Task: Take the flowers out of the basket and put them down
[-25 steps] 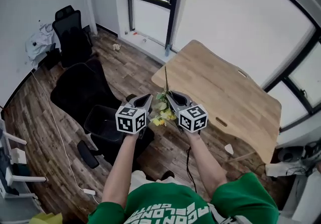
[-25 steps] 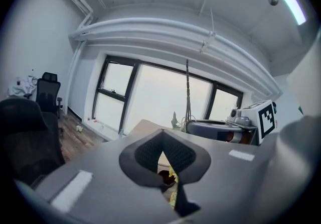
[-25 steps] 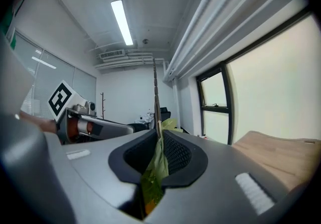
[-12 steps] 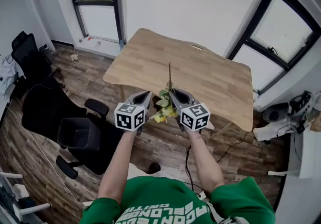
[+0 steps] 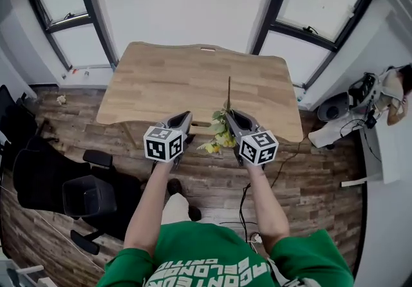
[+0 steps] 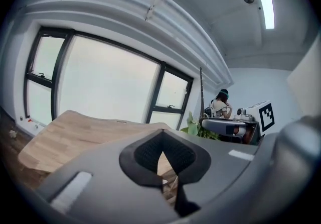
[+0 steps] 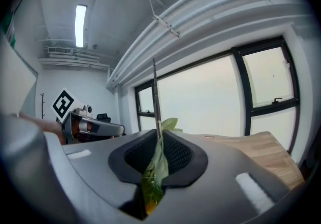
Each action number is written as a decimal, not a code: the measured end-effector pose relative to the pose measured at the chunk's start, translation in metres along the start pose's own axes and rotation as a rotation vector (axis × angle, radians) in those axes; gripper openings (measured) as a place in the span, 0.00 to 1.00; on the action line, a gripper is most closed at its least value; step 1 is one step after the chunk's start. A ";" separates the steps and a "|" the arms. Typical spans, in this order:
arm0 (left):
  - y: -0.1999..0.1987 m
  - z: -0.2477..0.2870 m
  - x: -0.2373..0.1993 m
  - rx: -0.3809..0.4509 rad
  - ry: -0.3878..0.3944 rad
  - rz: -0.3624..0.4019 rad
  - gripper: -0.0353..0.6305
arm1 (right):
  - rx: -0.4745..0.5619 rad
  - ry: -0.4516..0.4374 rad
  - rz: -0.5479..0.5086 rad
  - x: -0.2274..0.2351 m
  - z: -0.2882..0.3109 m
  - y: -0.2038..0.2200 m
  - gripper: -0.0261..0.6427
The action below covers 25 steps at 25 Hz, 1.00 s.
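A flower stem with green leaves and yellow blooms hangs between my two grippers over the near edge of a wooden table. My right gripper is shut on it. In the right gripper view the leafy stem is pinched between the pads, and its thin stalk rises above the jaws. My left gripper is level with the right one, a little to the flowers' left, shut with nothing in it. From the left gripper view the flowers show beside the right gripper. No basket is in view.
A black office chair and a black bin stand on the wood floor at the left. Dark-framed windows line the wall behind the table. A person sits at the far right, near equipment. A cable runs across the floor.
The view has swung to the right, so the table now lies straight ahead and the chairs have slid left. Both grippers keep their pose, and the right one still holds the flowers.
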<state>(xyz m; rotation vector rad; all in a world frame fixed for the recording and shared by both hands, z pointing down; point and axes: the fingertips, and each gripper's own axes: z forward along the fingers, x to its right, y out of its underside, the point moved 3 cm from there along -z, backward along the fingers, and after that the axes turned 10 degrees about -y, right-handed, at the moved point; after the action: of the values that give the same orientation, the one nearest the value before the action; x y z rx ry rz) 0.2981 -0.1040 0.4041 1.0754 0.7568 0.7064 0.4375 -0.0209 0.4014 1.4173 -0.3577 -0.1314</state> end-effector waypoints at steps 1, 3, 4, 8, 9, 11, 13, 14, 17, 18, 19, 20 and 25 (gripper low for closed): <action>0.000 0.008 0.003 -0.005 0.013 0.004 0.08 | 0.004 0.017 0.003 0.007 -0.004 0.000 0.11; 0.000 0.023 0.004 -0.010 0.037 0.008 0.08 | 0.004 0.044 0.004 0.019 -0.007 0.003 0.11; 0.000 0.030 0.003 -0.010 0.048 0.009 0.08 | -0.001 0.056 0.003 0.023 -0.007 0.006 0.11; -0.002 0.058 -0.004 -0.011 0.081 0.007 0.08 | -0.022 0.092 0.015 0.046 0.000 0.016 0.11; -0.003 0.065 -0.008 -0.014 0.084 0.005 0.08 | -0.028 0.098 0.018 0.054 0.003 0.017 0.11; -0.006 0.080 -0.016 -0.021 0.089 0.000 0.08 | -0.040 0.108 0.021 0.069 0.010 0.016 0.11; -0.008 0.094 -0.028 -0.024 0.094 -0.007 0.08 | -0.050 0.115 0.025 0.083 0.023 0.016 0.11; -0.009 0.101 -0.035 -0.025 0.095 -0.010 0.08 | -0.054 0.117 0.028 0.090 0.032 0.016 0.11; -0.006 0.122 -0.056 -0.047 0.096 -0.012 0.08 | -0.070 0.122 0.044 0.106 0.060 0.020 0.11; -0.005 0.130 -0.062 -0.056 0.095 -0.015 0.08 | -0.078 0.123 0.051 0.110 0.069 0.022 0.11; -0.004 0.137 -0.069 -0.063 0.093 -0.022 0.08 | -0.086 0.124 0.057 0.115 0.077 0.024 0.11; -0.005 0.144 -0.076 -0.068 0.091 -0.029 0.08 | -0.095 0.126 0.061 0.120 0.084 0.026 0.11; -0.012 0.181 -0.100 -0.082 0.095 -0.041 0.08 | -0.129 0.147 0.083 0.151 0.115 0.030 0.11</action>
<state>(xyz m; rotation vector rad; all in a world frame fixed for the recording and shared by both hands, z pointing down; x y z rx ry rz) 0.3920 -0.2782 0.4636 0.9545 0.8215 0.7513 0.5394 -0.1696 0.4684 1.2745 -0.2811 0.0177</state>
